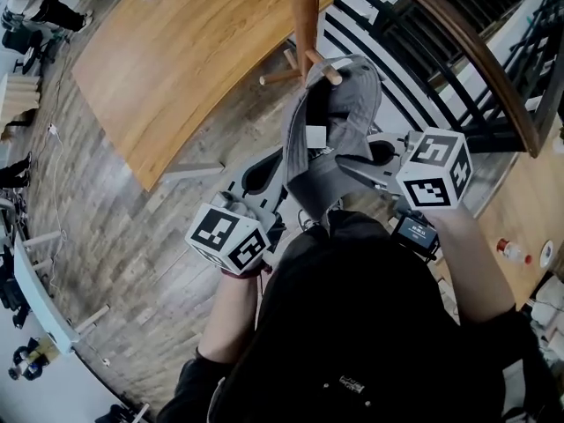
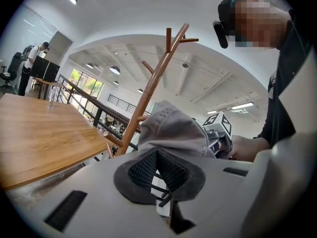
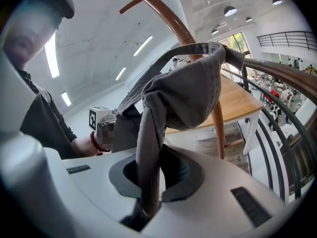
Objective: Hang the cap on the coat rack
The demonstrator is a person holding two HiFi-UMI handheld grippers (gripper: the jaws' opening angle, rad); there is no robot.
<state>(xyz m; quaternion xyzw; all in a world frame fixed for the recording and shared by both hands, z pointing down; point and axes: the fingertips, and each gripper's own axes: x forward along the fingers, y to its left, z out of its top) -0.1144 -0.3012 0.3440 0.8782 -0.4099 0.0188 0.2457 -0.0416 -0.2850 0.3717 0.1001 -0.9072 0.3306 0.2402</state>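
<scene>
Right jaws: the right gripper [image 1: 345,163] [image 3: 148,162] is nearly closed, clamped on a folded strip of the cap [image 1: 348,104] [image 3: 190,90]; the fabric runs straight up out of the pads.
Left jaws: the left gripper [image 1: 280,176] [image 2: 157,155] has its tips pressed together at the cap's [image 2: 171,128] lower edge. I read that as a pinch on the hem, though the cloth there is hard to see.
Cap place: it is held in the air between my two grippers, just in front of the coat rack [image 1: 304,7] [image 2: 148,90] [image 3: 171,19]. Its far rim is up against one low peg [image 1: 323,67], and its hollow side faces me.
Table: a wooden table [image 1: 176,51] [image 2: 34,133] stands to the left of the rack, with a clear bottle [image 2: 51,98] standing on it.
Railing: a dark railing [image 1: 458,69] runs along the far right.
Count: one cap, one rack with several pegs, two grippers, one table, one bottle.
</scene>
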